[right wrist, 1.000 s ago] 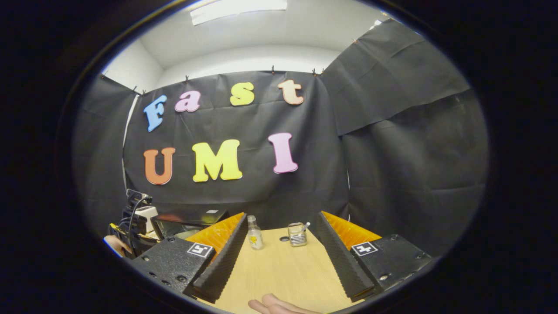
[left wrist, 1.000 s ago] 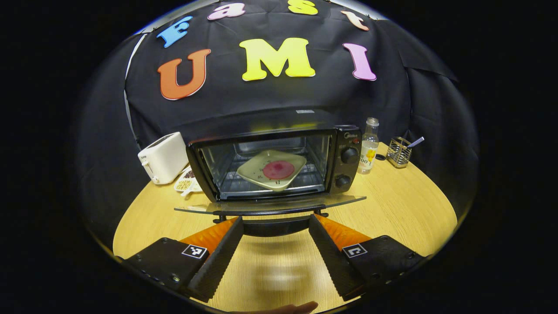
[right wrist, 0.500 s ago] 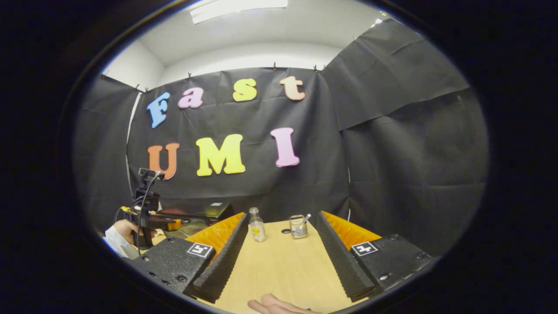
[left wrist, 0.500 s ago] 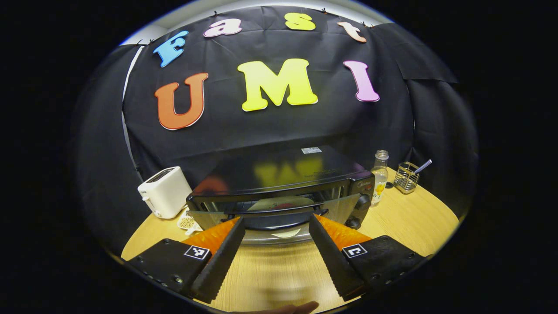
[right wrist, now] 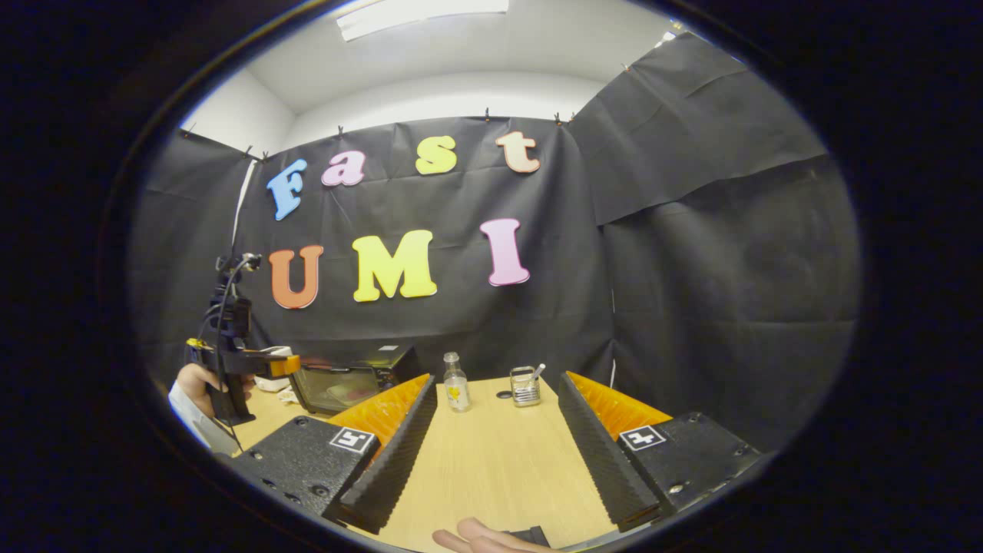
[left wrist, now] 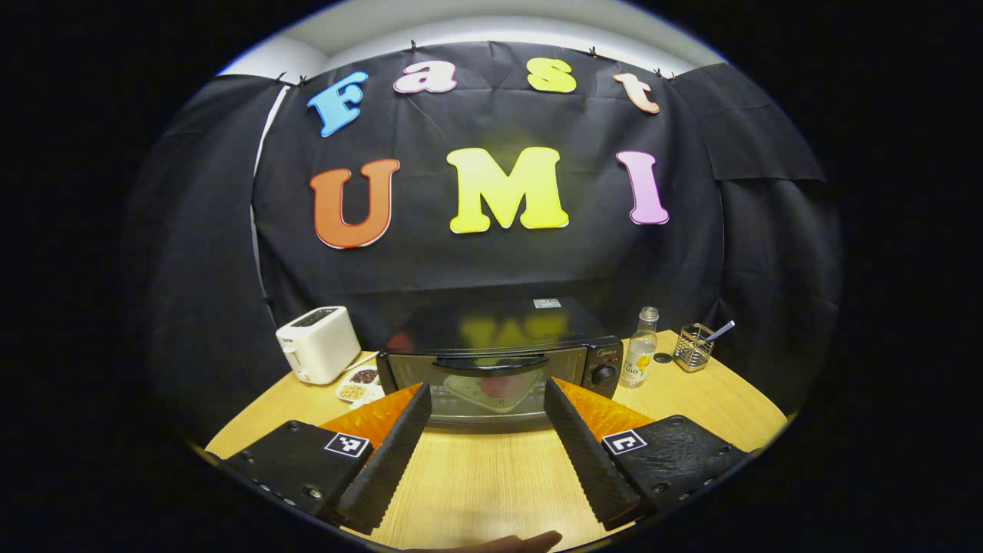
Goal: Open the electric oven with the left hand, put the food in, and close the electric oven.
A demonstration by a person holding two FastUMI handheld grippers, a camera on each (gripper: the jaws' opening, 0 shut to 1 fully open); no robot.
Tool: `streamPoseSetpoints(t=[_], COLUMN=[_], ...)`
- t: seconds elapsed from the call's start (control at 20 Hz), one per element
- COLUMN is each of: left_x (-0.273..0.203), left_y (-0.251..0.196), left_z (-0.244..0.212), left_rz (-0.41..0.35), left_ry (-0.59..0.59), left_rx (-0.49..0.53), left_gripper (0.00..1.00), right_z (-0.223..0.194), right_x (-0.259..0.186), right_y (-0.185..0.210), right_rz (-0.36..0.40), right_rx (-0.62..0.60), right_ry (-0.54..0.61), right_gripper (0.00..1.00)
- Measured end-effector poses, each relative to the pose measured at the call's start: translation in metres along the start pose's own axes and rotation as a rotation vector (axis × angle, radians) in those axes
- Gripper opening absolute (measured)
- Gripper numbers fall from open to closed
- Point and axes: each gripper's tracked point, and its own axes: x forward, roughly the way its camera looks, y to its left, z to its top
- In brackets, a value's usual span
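The black electric oven (left wrist: 499, 338) stands at the back of the round wooden table (left wrist: 491, 484) with its glass door shut and the handle (left wrist: 490, 363) along the top of the door. Through the glass I see a pale square plate (left wrist: 480, 390) with a round red piece of food (left wrist: 503, 386) on it. My left gripper (left wrist: 485, 389) is open, a short way in front of the door and touching nothing. In the right gripper view, my right gripper (right wrist: 498, 380) is open over the table, with the oven (right wrist: 345, 380) to its left. A hand (right wrist: 196, 380) holds the left gripper (right wrist: 230, 361) there.
A white toaster (left wrist: 317, 344) and a small dish of beans (left wrist: 359, 382) sit left of the oven. To its right stand a clear bottle (left wrist: 639, 349) and a wire holder (left wrist: 693, 347) with a utensil in it. Bare tabletop lies in front of both grippers.
The oven door swung up from lying flat open to fully shut. My left gripper rose with it, then drew back from the oven. The right gripper hardly moved.
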Motion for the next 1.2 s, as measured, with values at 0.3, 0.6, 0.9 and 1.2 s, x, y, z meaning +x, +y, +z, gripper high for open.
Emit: streamPoseSetpoints(t=[0.3, 0.6, 0.9, 1.2], left_x=[-0.099, -0.177, -0.206, -0.209], left_y=[0.004, 0.023, 0.028, 0.035], left_z=[0.034, 0.048, 0.017, 0.016], left_rz=[0.009, 0.029, 0.051, 0.048], left_ry=[-0.133, -0.257, -0.2, -0.192], left_rx=[-0.021, -0.043, -0.017, 0.001], left_gripper=[0.94, 0.94, 0.94, 0.94], right_z=[0.003, 0.006, 0.012, 0.042], right_x=[-0.019, -0.017, -0.014, -0.015], right_y=[0.015, 0.027, 0.03, 0.035], right_rz=[0.039, 0.063, 0.057, 0.034], right_rx=[0.016, 0.0, -0.048, -0.157], right_ry=[-0.019, -0.03, -0.035, -0.088], right_gripper=[0.96, 0.96, 0.96, 1.0])
